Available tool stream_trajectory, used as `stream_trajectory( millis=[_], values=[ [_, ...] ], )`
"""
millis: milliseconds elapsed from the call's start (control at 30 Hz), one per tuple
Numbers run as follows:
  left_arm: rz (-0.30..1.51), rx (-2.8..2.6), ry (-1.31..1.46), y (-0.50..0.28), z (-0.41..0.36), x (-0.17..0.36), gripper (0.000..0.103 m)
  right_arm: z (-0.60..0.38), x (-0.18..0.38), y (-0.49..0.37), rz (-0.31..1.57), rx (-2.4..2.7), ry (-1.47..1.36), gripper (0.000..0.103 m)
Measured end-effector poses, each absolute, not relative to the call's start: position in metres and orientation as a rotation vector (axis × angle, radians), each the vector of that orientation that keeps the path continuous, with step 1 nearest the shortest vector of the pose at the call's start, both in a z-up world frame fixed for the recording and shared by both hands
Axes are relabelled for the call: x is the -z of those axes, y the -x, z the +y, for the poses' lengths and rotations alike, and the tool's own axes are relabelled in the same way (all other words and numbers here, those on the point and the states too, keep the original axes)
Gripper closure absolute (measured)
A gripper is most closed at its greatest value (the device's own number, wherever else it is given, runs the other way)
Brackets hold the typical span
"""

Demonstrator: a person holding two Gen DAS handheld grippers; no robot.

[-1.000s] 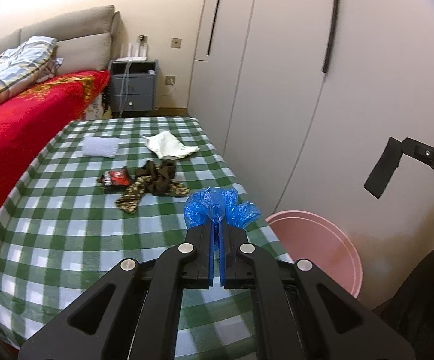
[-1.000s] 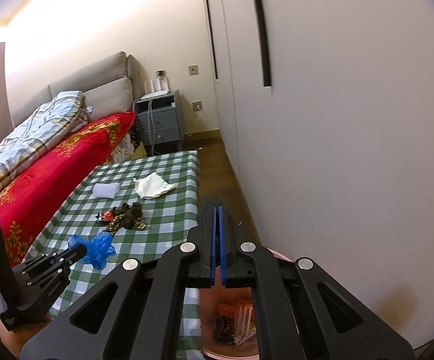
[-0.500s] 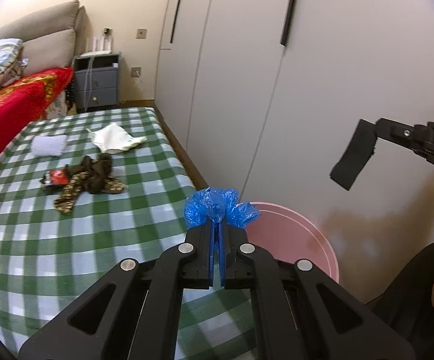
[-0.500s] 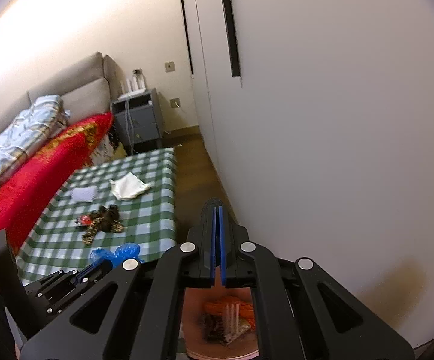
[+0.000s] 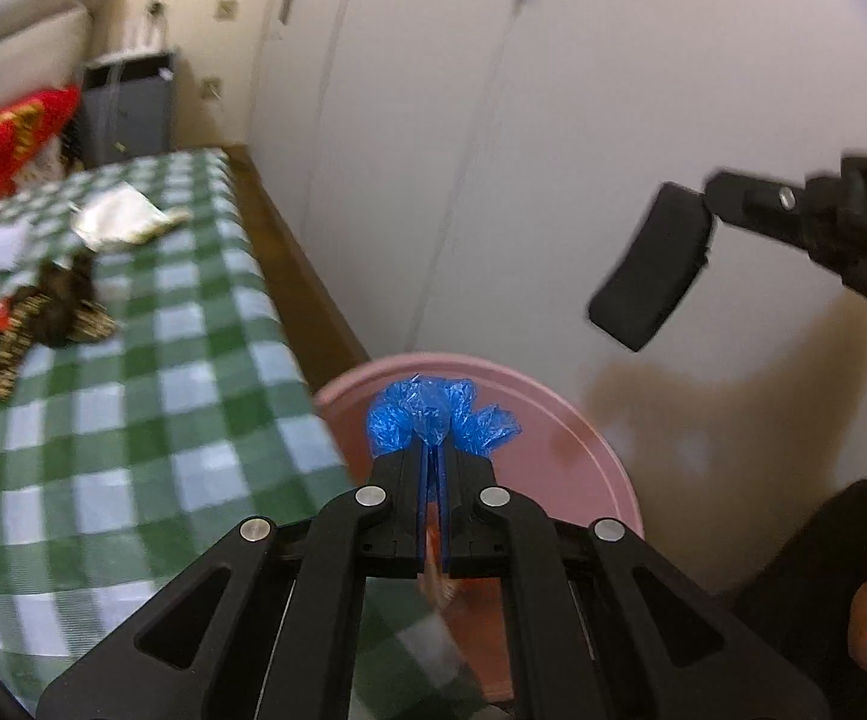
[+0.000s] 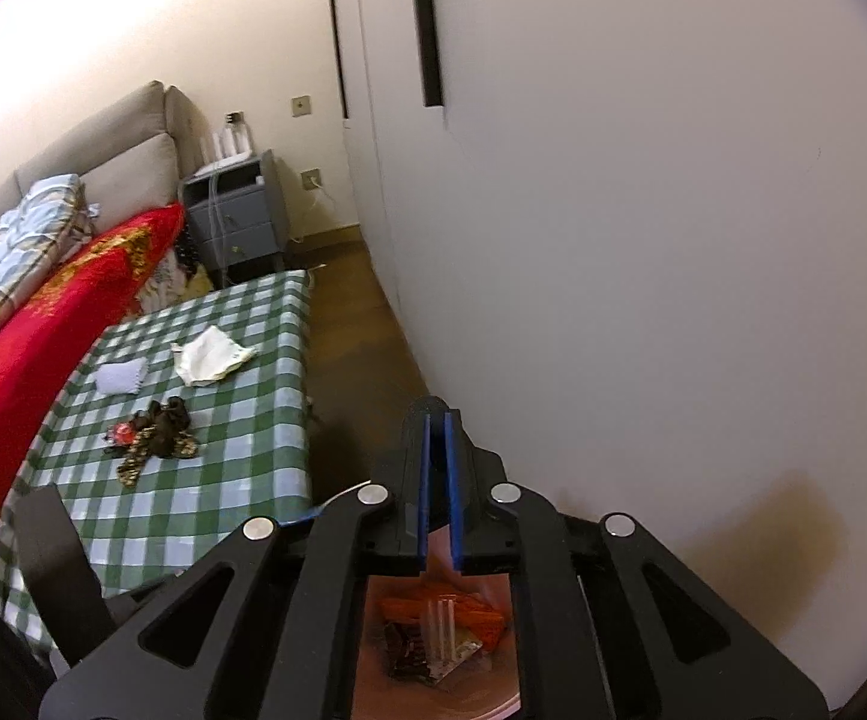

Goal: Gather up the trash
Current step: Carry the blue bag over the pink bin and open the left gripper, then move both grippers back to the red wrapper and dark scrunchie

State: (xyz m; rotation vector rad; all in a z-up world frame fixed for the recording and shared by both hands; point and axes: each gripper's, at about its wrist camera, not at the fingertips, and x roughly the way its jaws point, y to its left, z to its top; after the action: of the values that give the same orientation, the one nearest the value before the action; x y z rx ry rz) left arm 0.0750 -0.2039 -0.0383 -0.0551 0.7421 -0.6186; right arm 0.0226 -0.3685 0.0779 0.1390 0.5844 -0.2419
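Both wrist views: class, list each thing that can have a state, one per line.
Left gripper: jaws opening, blue plastic wad between them, above pink bin.
Right gripper: jaws opening, nothing between them.
Pink bin: holds wrappers.
Checked table: scraps left.

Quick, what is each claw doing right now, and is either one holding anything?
Left claw: opening, crumpled blue plastic still between its tips, over the pink bin.
Right claw: opening, nothing between its tips.

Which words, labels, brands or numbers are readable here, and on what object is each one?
None can be read.
Right claw: pale marks on its body, blurred and cut off.
Red wrapper on the checked table: print too small.
Trash in the pink bin: nothing legible.
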Motion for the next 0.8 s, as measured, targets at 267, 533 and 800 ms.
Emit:
stream_trajectory(
  millis=[267,533,800],
  values=[
    [0.78,0.607,0.075,-0.076,-0.193,0.048,0.078,-0.368,-0.077,-0.024,0.579,0.272,-0.132,0.056],
    [0.725,0.527,0.095,-0.071,-0.161,0.038,0.078,-0.36,-0.076,-0.024,0.552,0.239,-0.141,0.056],
    [0.669,0.371,0.153,-0.083,-0.104,0.027,0.078,-0.324,-0.076,-0.039,0.496,0.14,-0.122,0.056]
  ],
)
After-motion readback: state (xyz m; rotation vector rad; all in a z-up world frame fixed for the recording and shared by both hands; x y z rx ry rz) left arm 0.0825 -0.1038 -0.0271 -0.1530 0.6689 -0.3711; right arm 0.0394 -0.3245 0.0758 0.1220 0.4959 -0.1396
